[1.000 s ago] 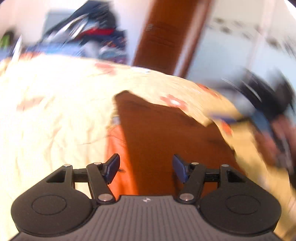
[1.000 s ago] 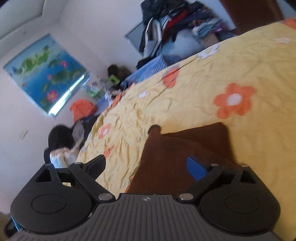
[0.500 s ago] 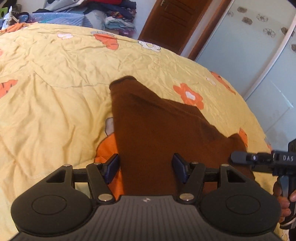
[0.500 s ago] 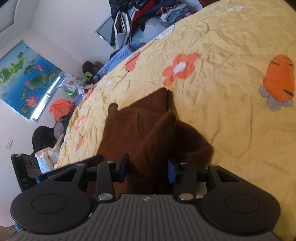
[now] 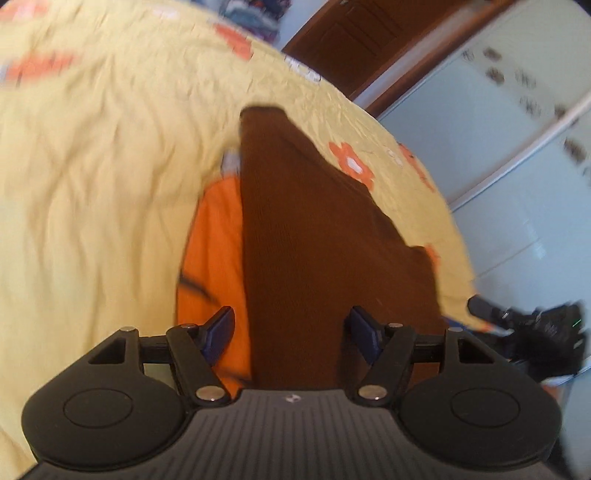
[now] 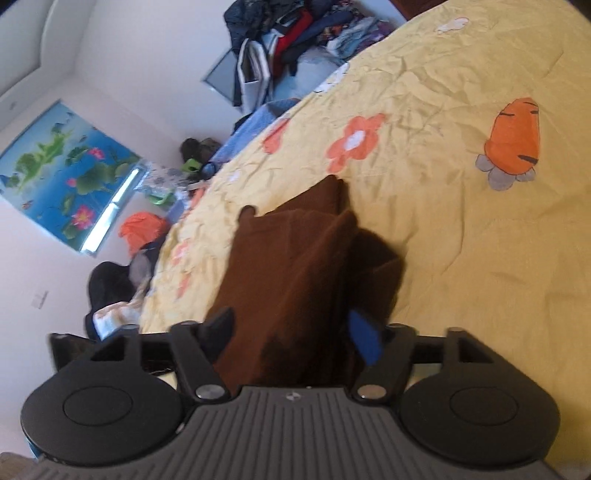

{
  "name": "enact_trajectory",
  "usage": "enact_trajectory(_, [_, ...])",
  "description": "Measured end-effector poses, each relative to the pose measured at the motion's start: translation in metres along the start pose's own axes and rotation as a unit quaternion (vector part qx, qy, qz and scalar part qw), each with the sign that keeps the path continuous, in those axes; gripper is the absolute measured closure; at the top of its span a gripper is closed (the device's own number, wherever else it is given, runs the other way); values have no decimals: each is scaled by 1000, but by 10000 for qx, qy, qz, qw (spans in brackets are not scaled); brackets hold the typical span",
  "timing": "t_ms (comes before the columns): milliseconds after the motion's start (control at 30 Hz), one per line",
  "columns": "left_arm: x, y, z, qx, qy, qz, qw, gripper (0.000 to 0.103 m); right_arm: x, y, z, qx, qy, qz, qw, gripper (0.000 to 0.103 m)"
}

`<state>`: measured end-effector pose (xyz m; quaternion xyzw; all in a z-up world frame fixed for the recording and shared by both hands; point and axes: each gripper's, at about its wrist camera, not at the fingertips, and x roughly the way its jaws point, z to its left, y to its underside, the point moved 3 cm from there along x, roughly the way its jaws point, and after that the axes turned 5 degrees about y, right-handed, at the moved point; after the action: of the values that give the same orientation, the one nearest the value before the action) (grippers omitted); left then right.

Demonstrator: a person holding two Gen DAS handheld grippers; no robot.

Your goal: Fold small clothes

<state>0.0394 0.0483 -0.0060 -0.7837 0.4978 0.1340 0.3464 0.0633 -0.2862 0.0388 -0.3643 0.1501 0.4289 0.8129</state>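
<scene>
A brown knitted garment (image 5: 314,229) lies on the yellow sheet (image 5: 92,184), one narrow end pointing away from me. My left gripper (image 5: 293,332) hovers low over its near end, jaws opening. One fingertip (image 5: 221,328) is over an orange carrot print and the other over the cloth, neither pressing. In the right wrist view the same garment (image 6: 291,273) is bunched in thick folds that run between the jaws of my right gripper (image 6: 291,332). Those jaws are opening and the pads (image 6: 364,336) stand clear of the cloth. The right gripper (image 5: 535,325) shows blurred at the left view's right edge.
The bed's yellow sheet (image 6: 461,258) carries orange flowers and a carrot print (image 6: 511,144). A heap of clothes (image 6: 295,33) is piled beyond the far side. A brown door (image 5: 362,40) and pale wardrobe panels (image 5: 517,147) stand past the bed's right edge.
The right gripper closed on a fold of the brown garment half a second ago and has since widened off it. The left gripper has sunk closer to the garment and rolled.
</scene>
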Motion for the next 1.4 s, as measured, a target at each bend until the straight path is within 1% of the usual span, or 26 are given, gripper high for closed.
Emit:
enact_trajectory(67, [3,12,11,-680,516,220,9961,37,-8,10,-1,161,-239,218,9993,26])
enact_trajectory(100, [4,16,11,-772,622,203,9949,37,-6,16,-3,256,-311,382,9985,26])
enact_trajectory(167, [8,15,6,-622,535,213,9964,42,5,27,-5,245,-126,671,9974,26])
enact_trajectory(233, [16,14,2,-544,287,462,9970,74,16,37,-1,152,-114,814,9965,35])
enact_trajectory(267, [17,14,-1,-459,176,512,9975,75,20,39,2,154,-159,881,9959,37])
enact_trajectory(300, [16,15,-5,-314,95,531,9980,78,24,41,6,78,-96,952,9954,52])
enact_trajectory(333, [13,17,-11,-145,18,558,9983,79,25,44,12,-166,-19,1037,9945,73])
enact_trajectory(500, [-11,47,-29,340,73,697,9970,79,-1,59,25,-728,-85,1095,9913,73])
enact_trajectory(567, [-9,66,-27,688,-190,752,9946,77,-11,71,27,-913,-59,1177,9888,74])
enact_trajectory(600, [-11,71,-26,794,-162,592,9949,74,-12,78,25,-961,23,1219,9879,73])
enact_trajectory(667, [-17,71,-25,698,-128,602,9957,66,-14,88,20,-900,15,1074,9901,67])
enact_trajectory(700, [-21,66,-26,636,-165,610,9960,53,-17,87,16,-722,-69,1006,9923,57])
enact_trajectory(733, [-30,60,-28,634,-234,474,9966,38,-21,83,13,-520,-141,991,9936,41])
enact_trajectory(767, [-39,52,-32,736,-294,209,9966,31,-28,77,11,-330,-168,865,9956,31])
enact_trajectory(800, [-47,44,-36,888,-351,-97,9954,20,-36,69,8,-190,-177,619,9977,9])
enact_trajectory(833, [-52,36,-39,1017,-437,-369,9932,16,-44,61,6,-130,-180,354,9991,0])
enact_trajectory(900, [-46,15,-42,1033,-626,-550,9911,16,-45,39,-1,3,-109,90,9999,0])
enact_trajectory(967, [-23,-4,-40,936,-671,-528,9919,16,-30,19,-14,327,82,101,9994,1])
enact_trajectory(1033, [4,-14,-38,900,-961,-360,9906,17,-7,2,-25,684,260,232,9970,10])
enact_trajectory(1100, [25,-15,-40,939,-1105,-132,9893,19,9,-7,-25,836,100,289,9960,18])
enact_trajectory(1167, [37,-5,-44,1228,-1183,-29,9853,38,22,-4,-18,647,153,427,9969,61])
enact_trajectory(1200, [40,3,-50,1607,-1401,-87,9770,40,24,0,-14,332,318,453,9979,79])
enact_trajectory(1233, [43,9,-55,1930,-1557,-140,9687,40,22,5,-13,10,490,383,9981,81])
enact_trajectory(1267, [42,15,-56,2090,-1619,-212,9642,40,19,8,-20,7,459,378,9982,82])
enact_trajectory(1333, [36,21,-54,2139,-1645,-330,9623,39,10,12,-42,483,174,287,9983,87])
enact_trajectory(1400, [19,25,-60,2161,-1686,-477,9605,39,2,16,-49,645,37,157,9978,83])
